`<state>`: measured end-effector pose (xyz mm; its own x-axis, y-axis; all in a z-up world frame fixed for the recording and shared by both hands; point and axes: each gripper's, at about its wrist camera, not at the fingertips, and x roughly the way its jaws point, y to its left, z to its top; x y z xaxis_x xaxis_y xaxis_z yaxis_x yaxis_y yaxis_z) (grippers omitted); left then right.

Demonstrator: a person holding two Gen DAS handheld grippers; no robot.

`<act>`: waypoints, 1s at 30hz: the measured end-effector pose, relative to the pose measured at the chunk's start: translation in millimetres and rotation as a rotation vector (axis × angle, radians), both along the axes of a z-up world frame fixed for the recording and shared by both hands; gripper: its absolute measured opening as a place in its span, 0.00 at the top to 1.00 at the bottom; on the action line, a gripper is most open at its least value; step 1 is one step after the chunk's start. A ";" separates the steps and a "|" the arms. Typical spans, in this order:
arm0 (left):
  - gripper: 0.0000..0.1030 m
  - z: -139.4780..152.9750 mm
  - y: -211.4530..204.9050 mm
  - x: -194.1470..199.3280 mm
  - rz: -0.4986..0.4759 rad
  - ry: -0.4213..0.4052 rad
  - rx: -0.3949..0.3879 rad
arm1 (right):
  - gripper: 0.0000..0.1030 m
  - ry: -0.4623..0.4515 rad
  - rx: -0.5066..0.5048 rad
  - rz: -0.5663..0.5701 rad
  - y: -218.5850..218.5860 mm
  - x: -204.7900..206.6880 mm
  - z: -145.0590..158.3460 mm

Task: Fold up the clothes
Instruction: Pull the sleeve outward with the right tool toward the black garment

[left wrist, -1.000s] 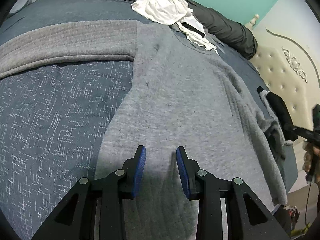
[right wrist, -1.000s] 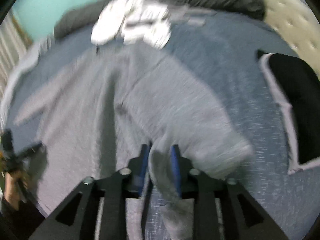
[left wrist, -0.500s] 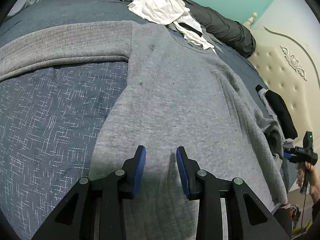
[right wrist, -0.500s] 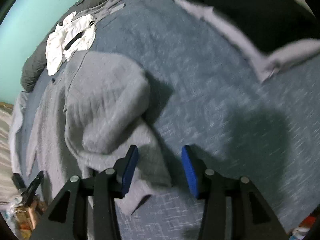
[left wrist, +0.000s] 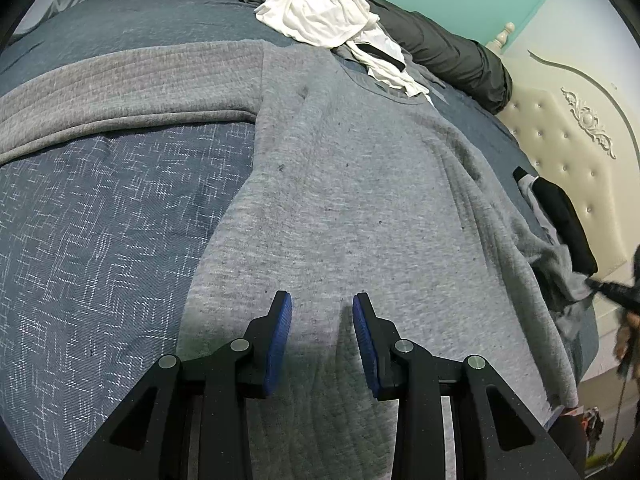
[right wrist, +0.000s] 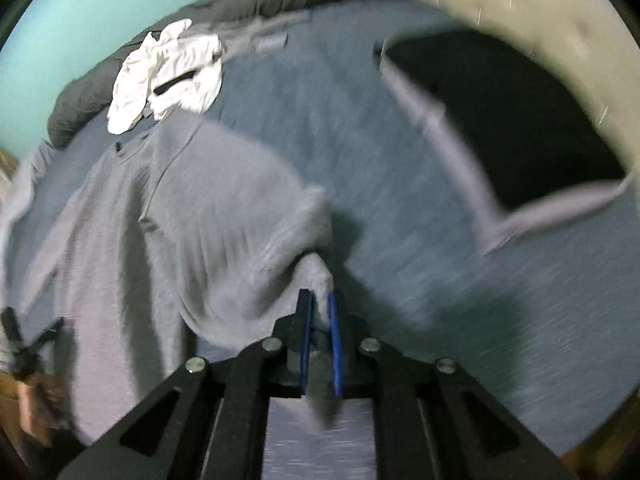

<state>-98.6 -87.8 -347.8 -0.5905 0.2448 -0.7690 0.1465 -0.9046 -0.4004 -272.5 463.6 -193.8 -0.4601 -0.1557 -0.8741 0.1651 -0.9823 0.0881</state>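
A grey long-sleeved sweater (left wrist: 360, 184) lies spread on the blue bedspread (left wrist: 100, 232), one sleeve stretched out to the left. My left gripper (left wrist: 322, 312) is open and empty, just above the sweater's lower body. In the right wrist view my right gripper (right wrist: 319, 308) is shut on the end of the sweater's other sleeve (right wrist: 316, 272) and holds it lifted off the bed; the sweater's body (right wrist: 160, 220) lies to its left. That view is blurred by motion.
A crumpled white garment (left wrist: 324, 16) lies past the sweater's collar, with a dark grey duvet (left wrist: 440, 40) behind it. A black and grey garment (left wrist: 560, 212) lies by the cream padded headboard (left wrist: 568, 132). The bed's edge is at the right.
My right gripper was open half a second ago beside the sleeve; now it is shut on the sleeve end and lifting it. The left gripper has hardly moved.
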 end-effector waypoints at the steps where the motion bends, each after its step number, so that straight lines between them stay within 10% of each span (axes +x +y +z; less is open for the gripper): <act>1: 0.66 0.2 -0.1 0.1 0.000 0.001 -0.001 | 0.92 0.027 0.036 0.000 1.6 -1.7 11.0; 6: 0.66 0.6 1.0 1.0 -0.002 0.000 -0.011 | 0.92 0.075 0.215 0.066 7.2 4.7 29.6; 10: 0.66 0.8 3.1 0.4 -0.003 0.000 -0.017 | 0.91 -0.080 0.220 0.125 -3.0 4.1 -23.7; 14: 0.66 0.6 2.4 0.7 -0.003 0.000 -0.013 | 0.86 -0.201 0.096 0.074 8.4 1.0 -68.3; 23: 0.66 1.7 4.0 -4.3 -0.005 0.004 -0.012 | 0.46 -0.030 -0.035 -0.211 113.8 14.5 -32.0; 30: 0.66 -0.4 4.9 -3.4 -0.006 -0.003 -0.016 | 0.45 -0.007 -0.277 -0.381 175.5 34.0 -59.4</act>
<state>-102.0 -82.9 -348.2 -0.5866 0.2355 -0.7749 0.1424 -0.9119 -0.3850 -238.5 639.1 -253.2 -0.5237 -0.2051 -0.8269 -0.2042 -0.9121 0.3555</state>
